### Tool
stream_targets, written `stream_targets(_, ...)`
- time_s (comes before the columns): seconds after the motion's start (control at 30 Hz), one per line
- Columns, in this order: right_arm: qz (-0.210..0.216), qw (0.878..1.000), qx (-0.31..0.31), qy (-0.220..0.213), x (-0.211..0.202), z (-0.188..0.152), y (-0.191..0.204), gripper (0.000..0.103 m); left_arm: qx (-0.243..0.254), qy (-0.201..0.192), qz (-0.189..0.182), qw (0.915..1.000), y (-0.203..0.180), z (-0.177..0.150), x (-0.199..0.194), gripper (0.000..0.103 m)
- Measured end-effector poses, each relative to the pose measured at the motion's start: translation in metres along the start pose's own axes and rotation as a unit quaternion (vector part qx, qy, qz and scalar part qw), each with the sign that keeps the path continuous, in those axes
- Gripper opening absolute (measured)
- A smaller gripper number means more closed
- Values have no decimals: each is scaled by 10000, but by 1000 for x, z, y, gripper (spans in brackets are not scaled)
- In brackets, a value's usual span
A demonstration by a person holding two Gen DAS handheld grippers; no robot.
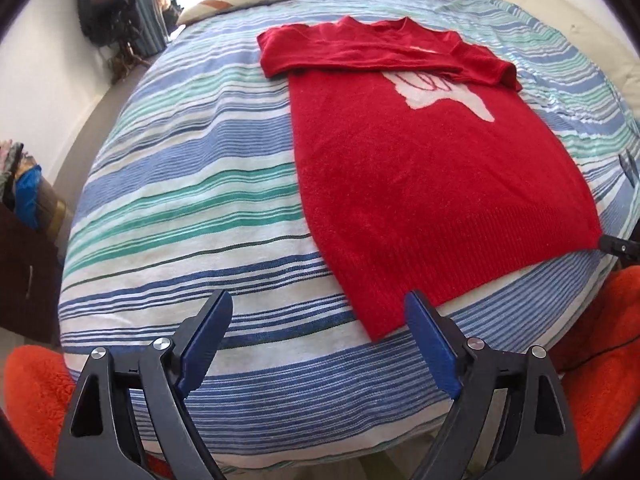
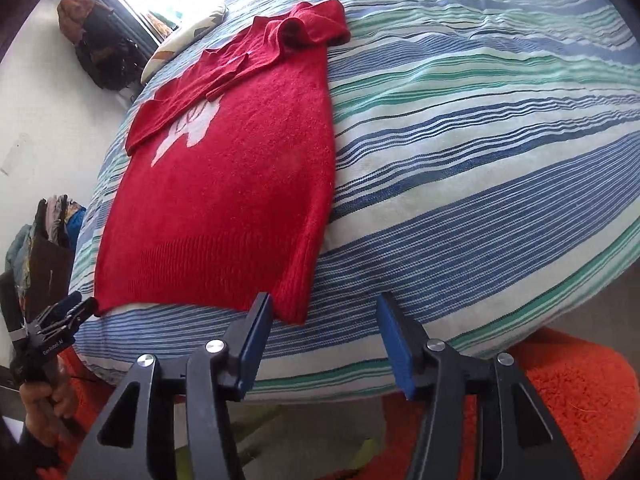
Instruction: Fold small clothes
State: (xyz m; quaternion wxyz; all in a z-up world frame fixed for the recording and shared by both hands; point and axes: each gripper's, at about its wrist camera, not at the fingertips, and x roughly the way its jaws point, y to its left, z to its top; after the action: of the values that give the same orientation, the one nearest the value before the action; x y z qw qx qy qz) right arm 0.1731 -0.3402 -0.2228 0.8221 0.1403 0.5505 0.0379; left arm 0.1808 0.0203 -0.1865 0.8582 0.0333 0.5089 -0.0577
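Observation:
A red knit sweater (image 1: 420,184) with a white motif lies flat on the striped bed (image 1: 180,208), both sleeves folded across its chest. My left gripper (image 1: 320,320) is open and empty, just short of the sweater's near left hem corner. My right gripper (image 2: 324,320) is open and empty, with its left finger beside the near right hem corner of the sweater (image 2: 224,200). The left gripper also shows in the right wrist view (image 2: 76,308), at the left hem corner. The right gripper's tips show at the right edge of the left wrist view (image 1: 624,216).
A patterned pillow (image 1: 236,0) lies at the bed's far end. An orange shaggy rug (image 2: 568,392) covers the floor below the bed's near edge. A dark cabinet with piled clothes (image 1: 20,216) stands at the left. A cream headboard (image 1: 560,12) is at the far right.

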Motion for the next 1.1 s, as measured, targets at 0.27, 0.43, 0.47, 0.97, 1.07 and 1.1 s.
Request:
stream_targets(0.27, -525, 9945, -805, -424, -45, 27, 11, 54, -606, -638, 255, 9958, 35, 4, -31, 89)
stream_targets(0.43, -844, 9676, -2064, -1181, -75, 103, 38, 54, -1155, -789, 446, 9892, 61, 4, -31, 89)
stream_targets(0.47, -809, 9596, -2345, -1331, -75, 117, 48, 56, -1221, -756, 496, 9884, 63, 3, -28, 89)
stream_targets(0.97, -317, 9474, -3166, -328, 129, 218, 130, 6, -1205, -96, 1244, 9848, 72, -7, 3, 89)
stream_targets(1.07, -4, 9757, -1930, -1035, 71, 248, 61, 6, -1236, -111, 1256, 9843, 75, -11, 0, 89)
stream_targets(1.1, 56, 9815, -1447, -1254, 48, 256, 29, 6, -1257, -80, 1252, 9841, 76, -11, 2, 89)
